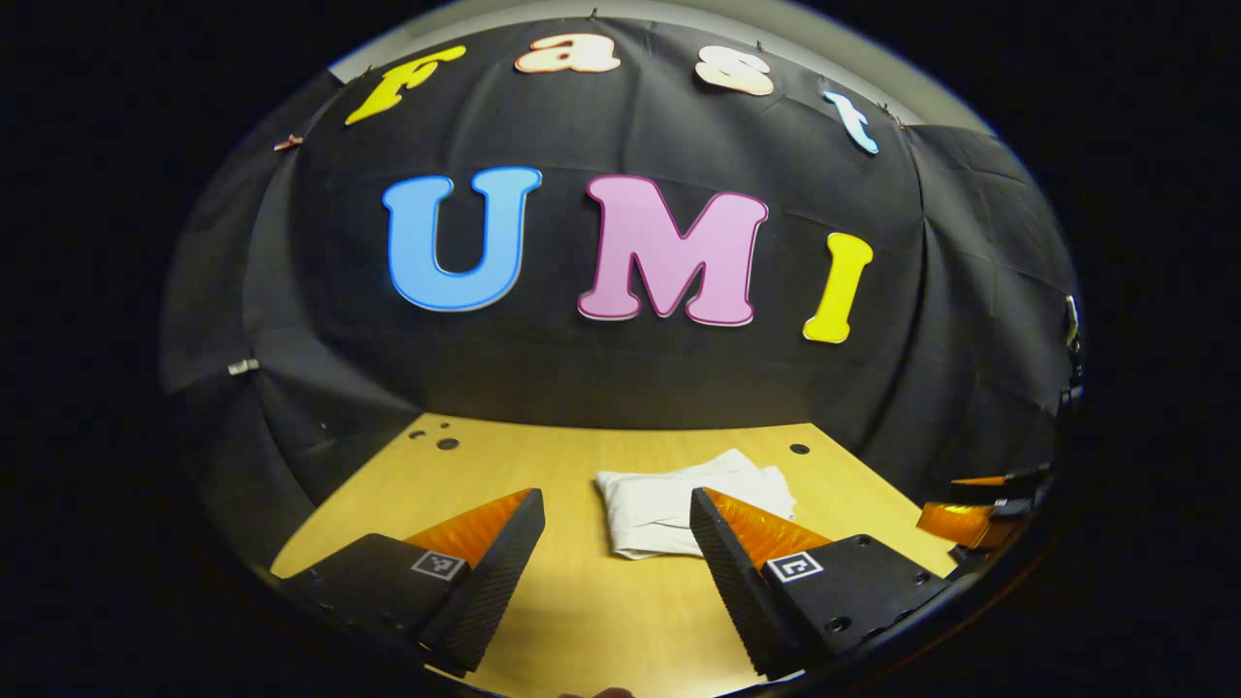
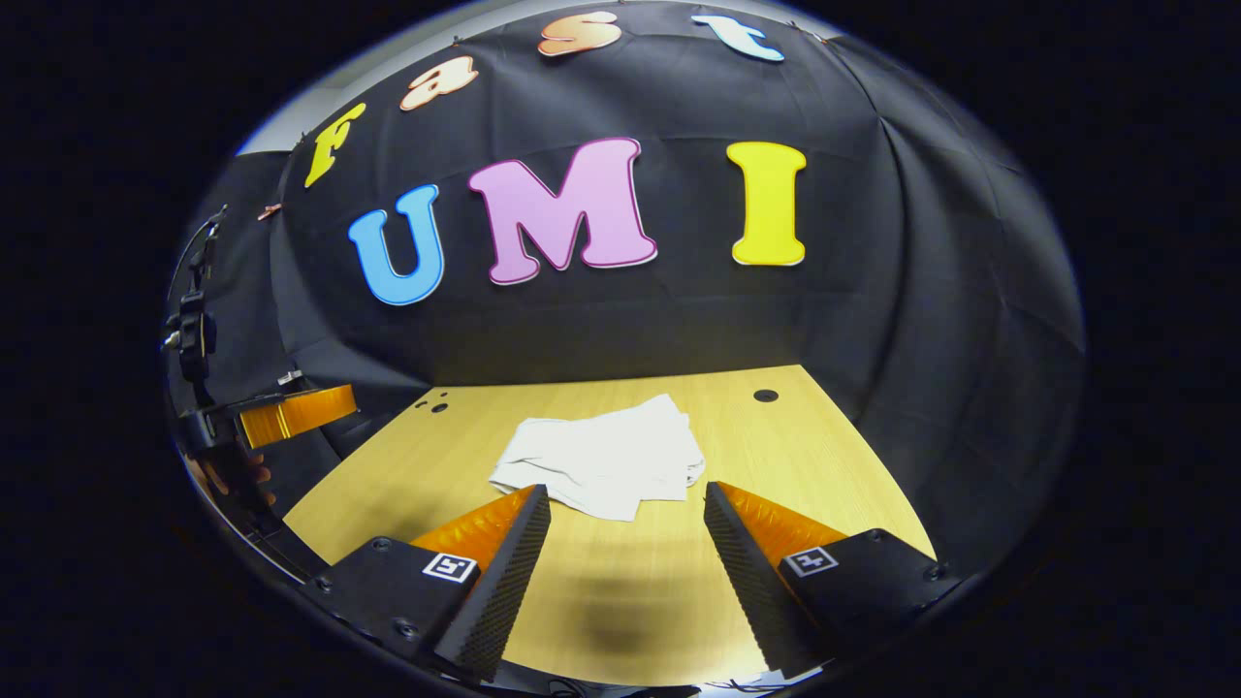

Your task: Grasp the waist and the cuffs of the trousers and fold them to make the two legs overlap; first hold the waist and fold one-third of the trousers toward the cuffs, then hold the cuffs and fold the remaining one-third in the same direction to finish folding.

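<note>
1. A booth hung with black cloth encloses a pale yellow wooden table (image 1: 582, 620) with a few small dark round holes (image 2: 766, 396) near its far edge.
2. On the middle of that table, toward its far half, lies the pair of white fabric trousers (image 2: 606, 465), already gathered into a compact, roughly rectangular stack of layers; in the left gripper view the same bundle (image 1: 669, 509) sits just ahead of the fingers and a little to the right.
3. The stack's edges do not quite line up: one corner sticks out toward the near side and the layers fan slightly at the right end. Waist and cuffs cannot be told apart.
4. The left gripper (image 1: 616, 519) is held above the table with its fingers spread apart and nothing between them.
5. The right gripper (image 2: 627, 509) is likewise released and empty, hovering short of the cloth's near edge.
6. The folds look complete or nearly so, judging by the compact shape.
7. If any tidying remains, it would be best to pinch only the straying near corner, catch all its layers, and tuck it in line without dragging the stack across the table.
</note>
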`<state>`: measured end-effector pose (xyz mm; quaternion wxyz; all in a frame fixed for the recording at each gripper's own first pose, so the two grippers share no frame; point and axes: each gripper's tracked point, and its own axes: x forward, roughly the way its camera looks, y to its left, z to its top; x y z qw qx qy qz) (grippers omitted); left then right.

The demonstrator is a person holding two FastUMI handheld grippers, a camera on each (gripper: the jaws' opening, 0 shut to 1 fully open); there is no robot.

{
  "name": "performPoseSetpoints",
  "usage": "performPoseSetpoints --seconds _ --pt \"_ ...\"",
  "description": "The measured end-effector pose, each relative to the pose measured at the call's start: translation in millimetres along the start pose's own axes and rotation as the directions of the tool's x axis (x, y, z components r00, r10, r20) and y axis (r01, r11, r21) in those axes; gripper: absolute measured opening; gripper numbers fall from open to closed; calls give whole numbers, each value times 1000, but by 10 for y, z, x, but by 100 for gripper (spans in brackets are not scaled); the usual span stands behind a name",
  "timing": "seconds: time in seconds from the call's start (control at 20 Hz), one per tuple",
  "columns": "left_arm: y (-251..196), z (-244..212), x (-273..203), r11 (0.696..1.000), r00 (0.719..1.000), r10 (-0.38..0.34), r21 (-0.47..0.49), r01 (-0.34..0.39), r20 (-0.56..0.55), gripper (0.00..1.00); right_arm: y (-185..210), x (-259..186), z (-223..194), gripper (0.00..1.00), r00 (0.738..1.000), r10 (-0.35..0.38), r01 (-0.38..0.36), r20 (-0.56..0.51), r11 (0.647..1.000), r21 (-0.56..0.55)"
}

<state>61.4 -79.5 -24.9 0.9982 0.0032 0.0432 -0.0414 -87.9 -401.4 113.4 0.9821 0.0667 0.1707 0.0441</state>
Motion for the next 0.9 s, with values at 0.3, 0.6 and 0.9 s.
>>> performPoseSetpoints --seconds 0.3,0.6,0.9 --pt "377 -156 -635 999 998 20 -39 -18 59 96 458 -368 -20 98 999 10 -8 39 999 -42" --pt "582 -461 -882 994 998 58 -97 -54 34 96 677 -585 -243 98 999 6 -3 34 996 -86" --pt "376 -744 -935 989 999 3 -149 -9 -42 96 812 -678 -621 98 999 15 -18 -49 998 -56"
